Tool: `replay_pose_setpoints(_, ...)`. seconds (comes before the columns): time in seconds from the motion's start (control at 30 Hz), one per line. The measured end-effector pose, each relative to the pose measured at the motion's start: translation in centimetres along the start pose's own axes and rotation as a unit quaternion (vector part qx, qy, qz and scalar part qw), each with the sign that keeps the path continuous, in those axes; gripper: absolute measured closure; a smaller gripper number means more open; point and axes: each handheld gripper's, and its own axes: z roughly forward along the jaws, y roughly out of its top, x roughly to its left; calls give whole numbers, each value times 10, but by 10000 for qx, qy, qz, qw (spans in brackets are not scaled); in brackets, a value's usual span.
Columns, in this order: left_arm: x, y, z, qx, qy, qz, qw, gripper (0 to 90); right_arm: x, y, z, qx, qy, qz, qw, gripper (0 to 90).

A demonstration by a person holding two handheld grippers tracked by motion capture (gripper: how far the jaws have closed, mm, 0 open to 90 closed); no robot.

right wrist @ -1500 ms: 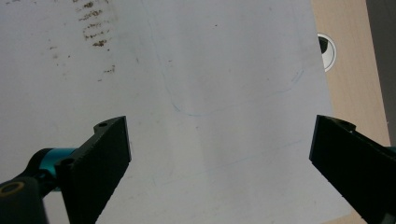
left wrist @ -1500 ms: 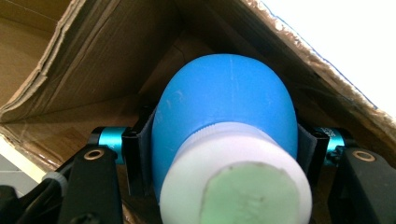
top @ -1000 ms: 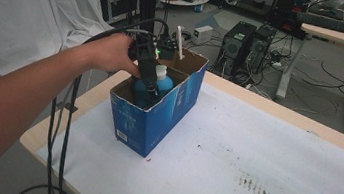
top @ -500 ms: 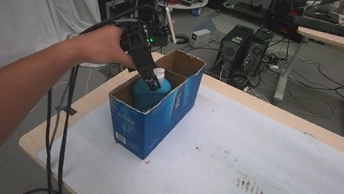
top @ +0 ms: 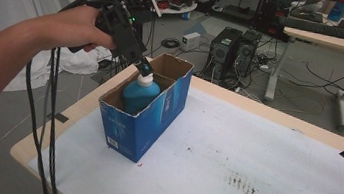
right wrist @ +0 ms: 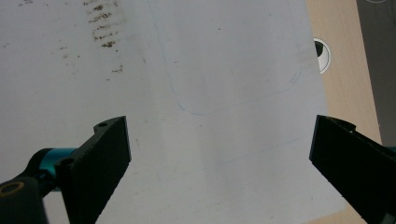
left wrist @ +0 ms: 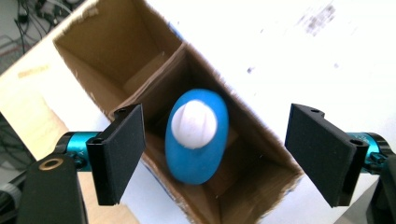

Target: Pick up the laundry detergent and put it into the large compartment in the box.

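Gripper: jaws spread wide, hanging above the box, gripping nothing.
Box: open-topped cardboard, two compartments, lying near the table edge.
Bottle: blue, white cap, upright in the nearer compartment.

The high view looked forward and down from above the near side of the table, taking in the room beyond. The left gripper view pointed straight down, close above the blue box, which the high view shared. The right gripper view faced down, near the table's stained white surface and wooden edge.
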Motion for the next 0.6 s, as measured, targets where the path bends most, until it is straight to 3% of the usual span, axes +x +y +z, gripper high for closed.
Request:
replay_pose_setpoints(0.1, -10, 6, -7, -29, 13, 153, 9999, 203, 2, -2, -2, -22, -21, 40, 10000, 44)
replay_pose_setpoints(0.23, -20, 12, -6, 15, -180, 225, 9996, 202, 3, -3, -3, -59, -35, 64, 10000, 44)
replay_pose_setpoints(0.27, -24, 15, -5, 4, -280, 296, 9992, 203, 2, -3, -3, -65, -26, 8, 10000, 44)
replay_pose_setpoints(0.3, -33, 21, -1, 18, -472, 516, 9975, 203, 4, -3, -4, -74, -44, 59, 9999, 44)
replay_pose_setpoints(0.37, -33, 21, -1, 18, -472, 516, 9975, 203, 4, -3, -4, -107, -45, 28, 9999, 44)
replay_pose_setpoints(0.43, -48, 32, 7, 20, -640, 643, 9959, 184, 8, -3, -5, -104, -42, 55, 9999, 44)
replay_pose_setpoints(0.6, -66, 48, 17, 42, -712, 819, 9941, 115, 9, -4, -5, -185, -33, -38, 9998, 44)
